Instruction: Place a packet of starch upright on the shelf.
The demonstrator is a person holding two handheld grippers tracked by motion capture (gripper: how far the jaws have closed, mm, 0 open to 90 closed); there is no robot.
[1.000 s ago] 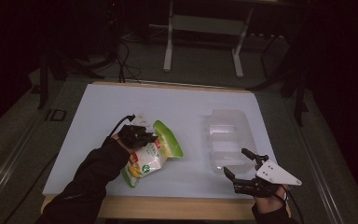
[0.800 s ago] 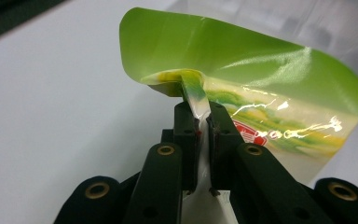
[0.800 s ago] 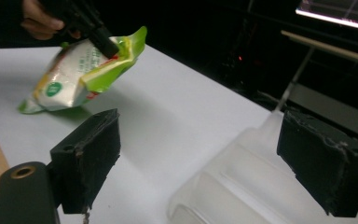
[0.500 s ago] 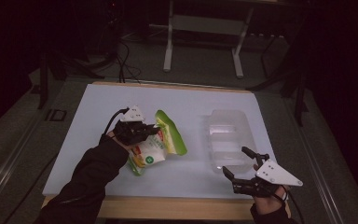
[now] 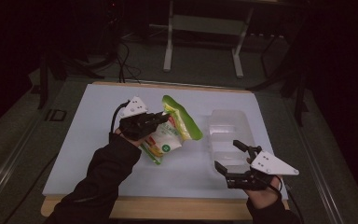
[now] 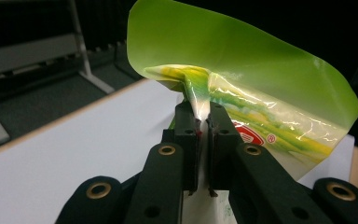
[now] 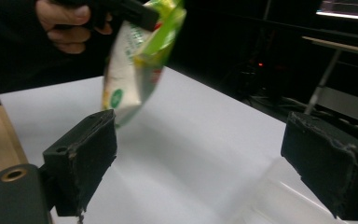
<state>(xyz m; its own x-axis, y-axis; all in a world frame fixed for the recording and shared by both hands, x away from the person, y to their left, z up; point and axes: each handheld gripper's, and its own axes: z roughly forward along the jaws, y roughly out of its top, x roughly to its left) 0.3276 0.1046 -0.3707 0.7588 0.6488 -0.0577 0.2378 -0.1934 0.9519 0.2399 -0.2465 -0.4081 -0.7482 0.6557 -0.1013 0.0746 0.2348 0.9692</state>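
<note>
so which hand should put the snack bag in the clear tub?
Left. The left gripper is already clamped on the snack bag and holds it off the table. The right gripper hangs open and empty beside the clear tub, probably better for steadying it.

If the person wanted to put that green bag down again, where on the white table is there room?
The far strip and whole left part of the white table lie bare, as does the middle patch between the green bag and the clear tray. The near right is crowded: the tray and the open right tongs.
</note>
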